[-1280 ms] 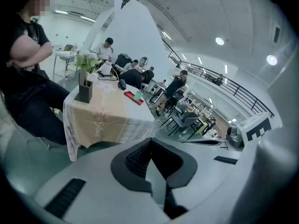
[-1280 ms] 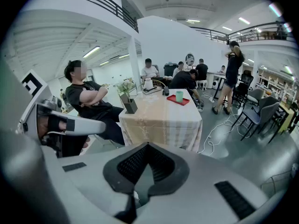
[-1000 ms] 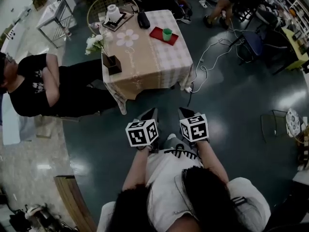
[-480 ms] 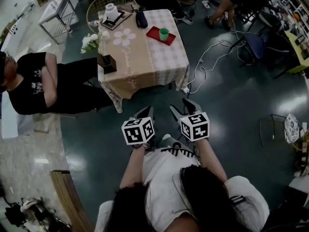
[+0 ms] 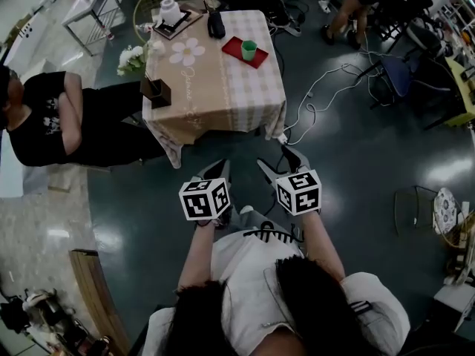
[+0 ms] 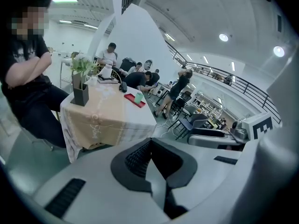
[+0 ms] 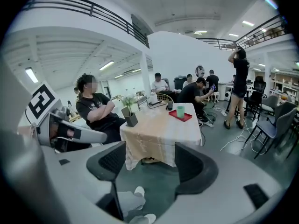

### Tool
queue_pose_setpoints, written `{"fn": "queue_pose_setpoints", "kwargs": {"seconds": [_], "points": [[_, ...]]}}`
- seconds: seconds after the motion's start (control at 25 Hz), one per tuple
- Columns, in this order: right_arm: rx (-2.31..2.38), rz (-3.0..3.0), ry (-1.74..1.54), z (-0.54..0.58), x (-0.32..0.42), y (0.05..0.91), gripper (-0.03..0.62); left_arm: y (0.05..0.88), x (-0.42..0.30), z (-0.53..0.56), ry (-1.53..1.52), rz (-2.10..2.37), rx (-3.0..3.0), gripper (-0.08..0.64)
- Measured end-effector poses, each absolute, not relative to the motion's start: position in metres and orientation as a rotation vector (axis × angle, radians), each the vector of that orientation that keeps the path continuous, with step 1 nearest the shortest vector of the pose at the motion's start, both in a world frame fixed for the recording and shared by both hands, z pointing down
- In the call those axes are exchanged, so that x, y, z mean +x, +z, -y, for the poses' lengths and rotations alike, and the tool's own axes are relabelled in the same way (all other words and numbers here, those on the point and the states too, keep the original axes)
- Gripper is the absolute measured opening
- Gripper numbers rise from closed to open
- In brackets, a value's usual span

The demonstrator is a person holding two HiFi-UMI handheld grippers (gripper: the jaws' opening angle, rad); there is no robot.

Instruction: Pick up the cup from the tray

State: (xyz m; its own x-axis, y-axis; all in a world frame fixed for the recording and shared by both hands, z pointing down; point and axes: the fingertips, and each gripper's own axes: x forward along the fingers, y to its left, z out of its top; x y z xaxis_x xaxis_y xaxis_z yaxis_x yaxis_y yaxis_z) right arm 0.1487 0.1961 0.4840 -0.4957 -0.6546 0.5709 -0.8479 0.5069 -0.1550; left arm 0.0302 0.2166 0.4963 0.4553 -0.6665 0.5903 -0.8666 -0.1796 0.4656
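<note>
A green cup (image 5: 249,49) stands on a red tray (image 5: 239,56) near the far right corner of a cloth-covered table (image 5: 215,87). Both grippers hang over the floor well short of the table. My left gripper (image 5: 215,172) is shut and empty, its pads meeting in the left gripper view (image 6: 147,148), where the cup (image 6: 138,97) is small and far off. My right gripper (image 5: 281,164) has its jaws opening wide with nothing between them. In the right gripper view the cup (image 7: 180,111) and tray (image 7: 180,116) appear beyond the right gripper's spread jaws (image 7: 152,161).
A person in black (image 5: 52,117) sits left of the table. On the table are a flower vase in a dark box (image 5: 152,87) and a black object (image 5: 216,25). A white jar (image 5: 169,10) rests on a round chair behind. Cables (image 5: 319,95) trail across the floor right of the table; chairs and people stand beyond.
The right gripper's jaws have spread from shut to wide apart. Both grippers have drifted slightly left, and the table sits a little higher in the head view.
</note>
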Motion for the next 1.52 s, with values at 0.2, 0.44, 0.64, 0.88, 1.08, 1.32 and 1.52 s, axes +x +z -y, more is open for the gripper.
{"fn": "queue_pose_setpoints", "kwargs": {"seconds": [0.2,0.44,0.64,0.88,1.08,1.32,1.52], "points": [[1.222,2.312,0.598,-0.174,0.151,0.493,0.333,0.504,0.025,-0.187,0.315,1.317,1.893,0.008],[1.237,2.318,0.592,-0.117,0.144,0.490,0.345,0.500,0.022,-0.125,0.321,1.318,1.923,0.008],[1.252,2.295,0.585,-0.051,0.133,0.488,0.345,0.500,0.011,-0.061,0.338,1.301,1.940,0.008],[1.276,2.252,0.595,0.016,0.116,0.488,0.346,0.492,-0.005,0.011,0.350,1.270,1.974,0.009],[1.301,2.219,0.609,0.063,0.104,0.492,0.345,0.492,-0.020,0.060,0.376,1.245,1.997,0.008],[1.333,2.180,0.607,0.108,0.094,0.498,0.353,0.498,-0.042,0.099,0.404,1.233,1.999,0.008],[1.337,2.144,0.584,0.139,0.095,0.506,0.353,0.509,-0.057,0.117,0.407,1.243,1.967,0.009]]}}
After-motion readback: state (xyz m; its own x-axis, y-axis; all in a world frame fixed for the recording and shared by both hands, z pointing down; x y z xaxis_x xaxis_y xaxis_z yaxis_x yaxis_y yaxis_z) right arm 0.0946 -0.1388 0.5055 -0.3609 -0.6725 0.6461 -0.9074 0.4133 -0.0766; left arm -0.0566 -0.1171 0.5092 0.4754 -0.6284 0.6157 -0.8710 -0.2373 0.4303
